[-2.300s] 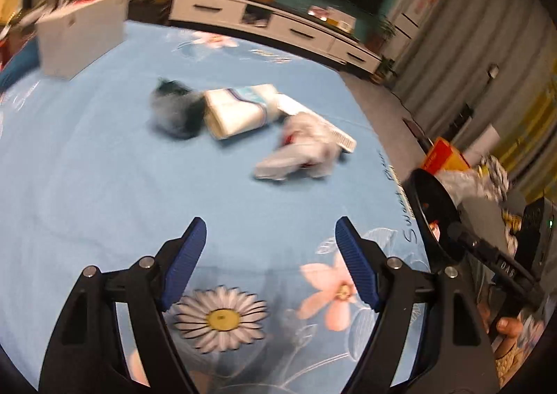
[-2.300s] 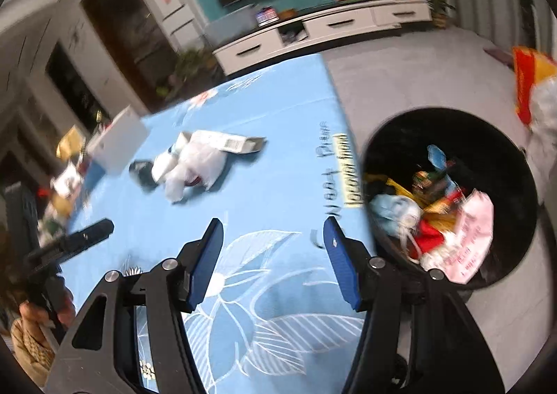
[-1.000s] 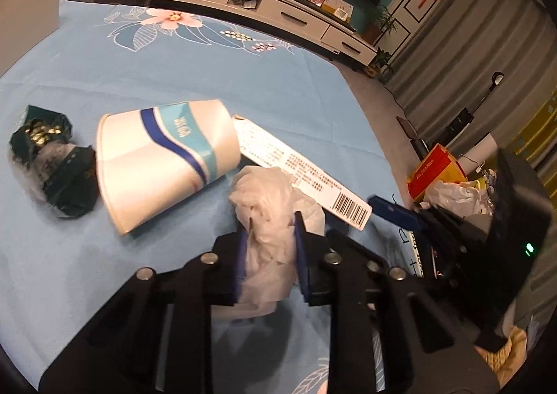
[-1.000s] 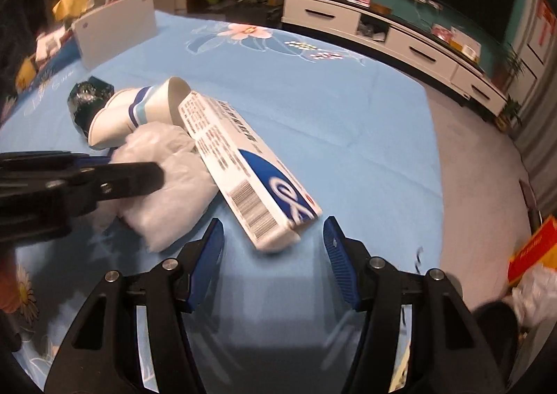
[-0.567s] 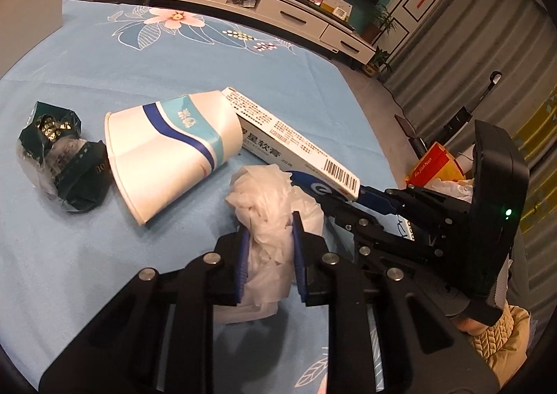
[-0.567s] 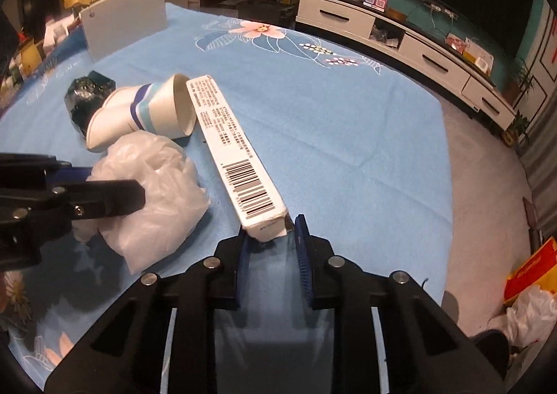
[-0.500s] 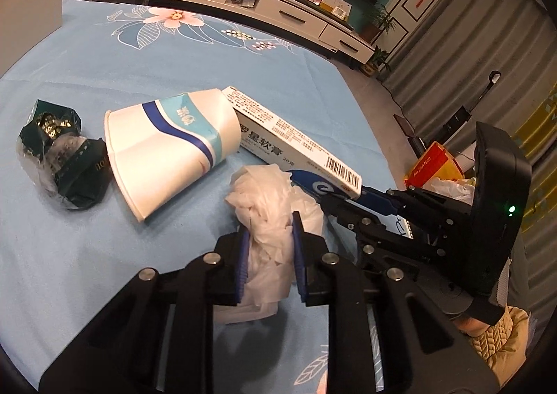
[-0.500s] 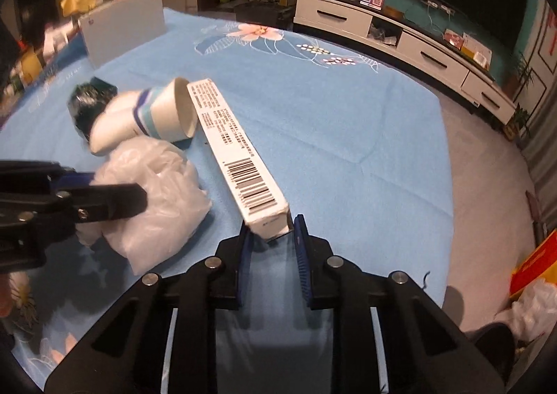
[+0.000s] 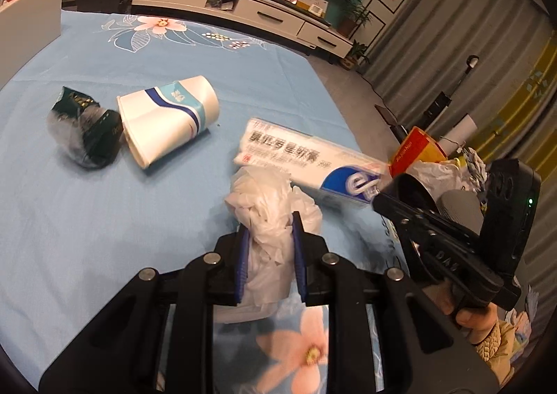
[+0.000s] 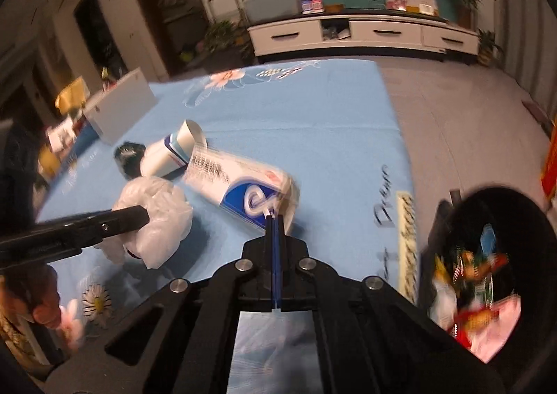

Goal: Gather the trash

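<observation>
Left gripper (image 9: 269, 237): pointed forward and down over the blue floral tablecloth (image 9: 104, 213). Jaws stood narrowly apart, the blue pads pressed on either side of a crumpled white plastic bag (image 9: 268, 206), which bulged out beyond the fingertips and trailed back between the fingers.

Right gripper (image 10: 275, 219): pointed forward and down, angled toward the table edge. A hand (image 9: 477, 319) in a yellow knitted sleeve gripped its handle. Jaws had just been closing and stood fully together, pinching the end flap of a white-and-blue toothpaste box (image 10: 243, 185). The box jutted away from the fingertips, tilted and blurred; whether its far end touched the cloth could not be told.

Other trash on the cloth: a white paper cup (image 9: 167, 120) with blue bands, lying on its side; just beside its rim, a crumpled dark green wrapper (image 9: 85, 131).

Black trash bin (image 10: 487, 272): on the floor beside the table, to the right of the right gripper, with mixed coloured litter inside.

White box (image 10: 120, 110): at the far left of the table.
</observation>
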Tool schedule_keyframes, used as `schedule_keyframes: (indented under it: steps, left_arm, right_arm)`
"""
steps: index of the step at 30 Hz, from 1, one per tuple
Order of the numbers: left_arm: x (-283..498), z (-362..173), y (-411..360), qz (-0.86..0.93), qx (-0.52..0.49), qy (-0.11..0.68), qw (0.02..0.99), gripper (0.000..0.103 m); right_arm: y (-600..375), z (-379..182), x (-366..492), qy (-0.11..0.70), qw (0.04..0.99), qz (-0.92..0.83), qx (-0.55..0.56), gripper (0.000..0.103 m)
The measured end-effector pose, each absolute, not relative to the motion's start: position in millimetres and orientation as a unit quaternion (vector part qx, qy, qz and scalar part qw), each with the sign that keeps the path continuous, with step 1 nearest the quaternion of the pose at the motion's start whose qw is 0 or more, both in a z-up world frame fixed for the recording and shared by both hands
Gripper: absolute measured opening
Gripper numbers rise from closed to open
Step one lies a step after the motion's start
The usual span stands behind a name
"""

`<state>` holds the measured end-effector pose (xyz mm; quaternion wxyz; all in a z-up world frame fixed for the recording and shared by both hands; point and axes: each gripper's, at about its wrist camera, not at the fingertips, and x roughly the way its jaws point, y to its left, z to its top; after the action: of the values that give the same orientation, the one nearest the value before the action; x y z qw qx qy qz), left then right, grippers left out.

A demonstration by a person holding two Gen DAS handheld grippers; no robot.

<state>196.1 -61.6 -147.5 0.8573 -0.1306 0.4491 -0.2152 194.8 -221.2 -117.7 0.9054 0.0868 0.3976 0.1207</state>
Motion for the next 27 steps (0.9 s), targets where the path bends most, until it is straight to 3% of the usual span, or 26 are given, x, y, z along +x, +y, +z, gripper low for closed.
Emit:
schedule_keyframes:
  steps: [5,7,8,9,12,21,22,24,27]
  left_arm:
    - [176.2,-143.9,-58.0,-0.216,-0.126,0.450,0.857,0.023]
    - [172.2,-143.9,-53.9,-0.212,-0.125,0.452,0.857,0.023]
    - [170.6,-143.8,-52.2,-0.209,-0.126,0.453,0.858,0.023]
    - [169.3,-143.5,-49.5,-0.204,-0.127,0.453,0.859,0.023]
    - [166.2,-142.0,-40.5,-0.197,-0.134,0.452,0.860,0.024]
    - [169.8,-142.6,-24.6,-0.179,-0.148,0.454,0.860,0.024]
    - [170.4,-143.5,-23.5,-0.178,-0.150,0.455,0.860,0.024]
    - [171.5,-144.9,-22.7,-0.178,-0.152,0.456,0.859,0.024]
    - [170.2,-147.3,-24.6,-0.179,-0.153,0.458,0.857,0.024]
  right_arm:
    - [-231.4,-134.4,175.7,0.436,0.885,0.119,0.115,0.003]
    - [-228.9,-137.9,181.1,0.443,0.880,0.122,0.119,0.027]
    - [-225.6,-137.7,185.2,0.441,0.881,0.126,0.116,0.050]
    - [-220.5,-136.9,190.2,0.436,0.885,0.127,0.104,0.060]
    - [-199.2,-138.4,215.0,0.436,0.884,0.160,0.044,0.073]
    - [-158.5,-158.7,267.0,0.468,0.852,0.219,-0.083,0.078]
    - [-154.3,-159.8,264.5,0.463,0.854,0.215,-0.104,0.075]
    - [-151.6,-157.8,259.2,0.457,0.853,0.229,-0.102,0.052]
    - [-152.2,-156.3,252.3,0.455,0.859,0.217,-0.094,0.036]
